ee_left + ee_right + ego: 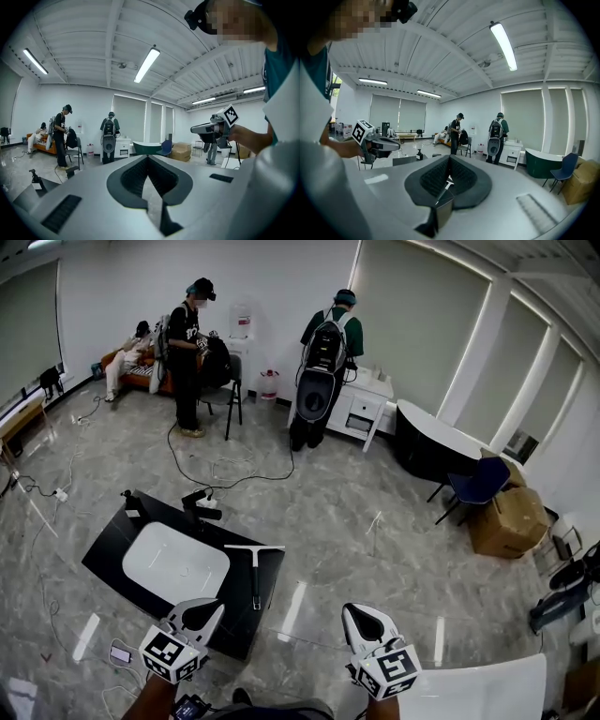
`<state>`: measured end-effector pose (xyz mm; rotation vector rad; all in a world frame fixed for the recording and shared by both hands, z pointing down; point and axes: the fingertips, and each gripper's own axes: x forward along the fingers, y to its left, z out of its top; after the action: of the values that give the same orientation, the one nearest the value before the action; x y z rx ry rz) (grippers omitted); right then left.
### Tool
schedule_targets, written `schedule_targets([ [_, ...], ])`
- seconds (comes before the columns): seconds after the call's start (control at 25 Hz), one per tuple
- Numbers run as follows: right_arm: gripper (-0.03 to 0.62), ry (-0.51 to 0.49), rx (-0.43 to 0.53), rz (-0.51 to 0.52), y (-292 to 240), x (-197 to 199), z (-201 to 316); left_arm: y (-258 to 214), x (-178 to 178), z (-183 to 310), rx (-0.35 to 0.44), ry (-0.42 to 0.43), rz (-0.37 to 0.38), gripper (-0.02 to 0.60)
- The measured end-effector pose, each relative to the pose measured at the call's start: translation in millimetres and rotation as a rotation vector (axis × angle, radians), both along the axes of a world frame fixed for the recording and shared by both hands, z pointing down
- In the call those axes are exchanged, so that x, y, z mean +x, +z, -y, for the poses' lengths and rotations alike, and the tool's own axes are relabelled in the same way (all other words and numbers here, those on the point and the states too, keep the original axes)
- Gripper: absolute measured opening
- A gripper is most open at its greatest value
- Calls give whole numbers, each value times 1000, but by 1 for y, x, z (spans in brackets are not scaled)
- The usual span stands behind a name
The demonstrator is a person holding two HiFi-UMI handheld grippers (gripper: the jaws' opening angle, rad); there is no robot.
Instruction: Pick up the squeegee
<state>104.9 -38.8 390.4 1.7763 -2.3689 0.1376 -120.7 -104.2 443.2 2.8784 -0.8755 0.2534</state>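
The squeegee [255,566] lies flat on a black countertop [112,545], just right of a white basin [176,562]; its pale T-shaped blade is at the far end and its dark handle points toward me. My left gripper [203,613] hovers over the counter's near corner, a little short and left of the handle, with its jaws shut and empty. My right gripper [364,621] hangs over the bare floor to the right, jaws shut, holding nothing. Each gripper view shows its own closed tips [149,157] [450,157] and the other gripper [212,128] [378,143] beside it.
A black faucet [202,503] and a small dispenser [129,503] stand at the counter's far edge. Cables [225,474] trail across the floor. People [187,352] stand at the back by a chair [228,395] and a white cabinet [366,407]. A white table [487,690] is at lower right.
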Motion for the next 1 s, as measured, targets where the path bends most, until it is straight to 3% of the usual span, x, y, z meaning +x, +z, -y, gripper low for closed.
schedule_targets([
  [0.24, 11, -33, -15, -28, 2, -6, 27, 9, -11, 24, -16, -39, -11, 5],
  [0.48, 11, -113, -23, -5, 17, 3, 77, 20, -6, 56, -24, -116, 23, 5],
  [1.0, 11, -269, -66, 27, 42, 48, 173, 68, 41, 119, -128, -262, 71, 5],
])
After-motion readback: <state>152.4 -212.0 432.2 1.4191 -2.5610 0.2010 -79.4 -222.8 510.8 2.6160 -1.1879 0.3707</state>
